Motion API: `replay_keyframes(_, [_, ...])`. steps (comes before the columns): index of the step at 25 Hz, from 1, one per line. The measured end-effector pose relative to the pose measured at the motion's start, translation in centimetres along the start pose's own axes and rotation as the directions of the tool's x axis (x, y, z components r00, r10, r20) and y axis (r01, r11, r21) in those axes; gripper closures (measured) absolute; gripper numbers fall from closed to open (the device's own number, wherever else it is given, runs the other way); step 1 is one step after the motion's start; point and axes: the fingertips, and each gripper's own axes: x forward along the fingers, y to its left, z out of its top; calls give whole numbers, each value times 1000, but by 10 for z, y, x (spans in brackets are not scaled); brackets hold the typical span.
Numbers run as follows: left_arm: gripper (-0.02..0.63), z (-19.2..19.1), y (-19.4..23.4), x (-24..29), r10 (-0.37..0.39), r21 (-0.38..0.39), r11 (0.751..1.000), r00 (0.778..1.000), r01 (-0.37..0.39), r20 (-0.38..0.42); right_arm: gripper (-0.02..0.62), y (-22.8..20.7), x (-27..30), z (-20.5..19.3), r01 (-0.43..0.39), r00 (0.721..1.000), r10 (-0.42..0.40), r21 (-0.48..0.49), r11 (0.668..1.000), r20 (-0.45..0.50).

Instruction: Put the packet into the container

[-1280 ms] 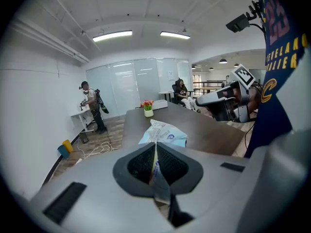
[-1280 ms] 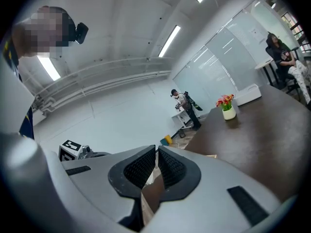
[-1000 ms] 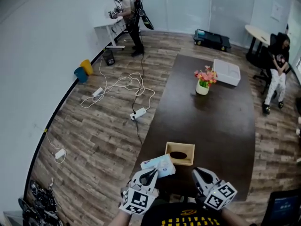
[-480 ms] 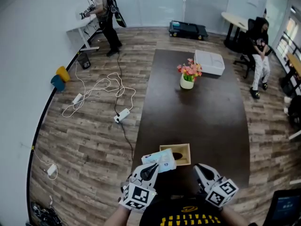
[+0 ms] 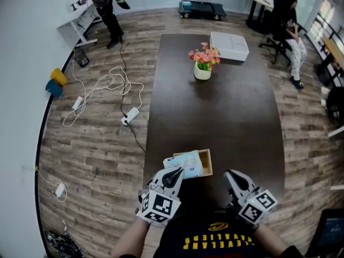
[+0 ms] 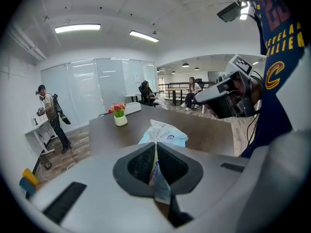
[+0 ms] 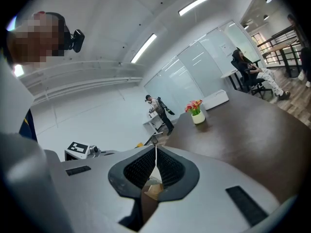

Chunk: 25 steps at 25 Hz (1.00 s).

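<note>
While the left gripper (image 5: 174, 175) clamps the packet (image 5: 188, 164) over the wooden container (image 5: 207, 163), right gripper (image 5: 232, 176) jaws together.

The left gripper (image 5: 173, 174) points forward and slightly downward, its jaws pinched tight on the edge of a packet (image 5: 188, 163). The right gripper (image 5: 232, 176) is held apart from it, also pointing forward, its jaws pressed together with nothing between them.

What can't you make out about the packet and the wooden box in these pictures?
Inside of the box: head view, mostly covered by the packet.
Packet's print: head view and left gripper view, too small to read.
Packet's held edge: left gripper view, hidden between the shut jaws of the left gripper.
</note>
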Motion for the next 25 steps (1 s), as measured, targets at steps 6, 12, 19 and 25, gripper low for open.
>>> replay_keyframes(6, [597, -6, -7, 22, -13, 17, 1000, 998, 14, -57, 583, -13, 4, 3, -8, 1000, 8, 23, 1000, -17])
replay_keyframes(12, [597, -15, -18, 46, -40, 59, 997, 993, 47, -112, 583, -33, 2, 4, 19, 1000, -18, 47, 999, -20])
replay_keyframes(19, [598, -26, -27, 60, -69, 89, 993, 986, 83, -150, 583, -39, 6, 2, 22, 999, -20, 54, 998, -37])
replay_keyframes(25, [598, -38, -30, 68, -83, 91, 991, 981, 100, -177, 583, -44, 8, -1, 31, 998, -28, 63, 998, -48])
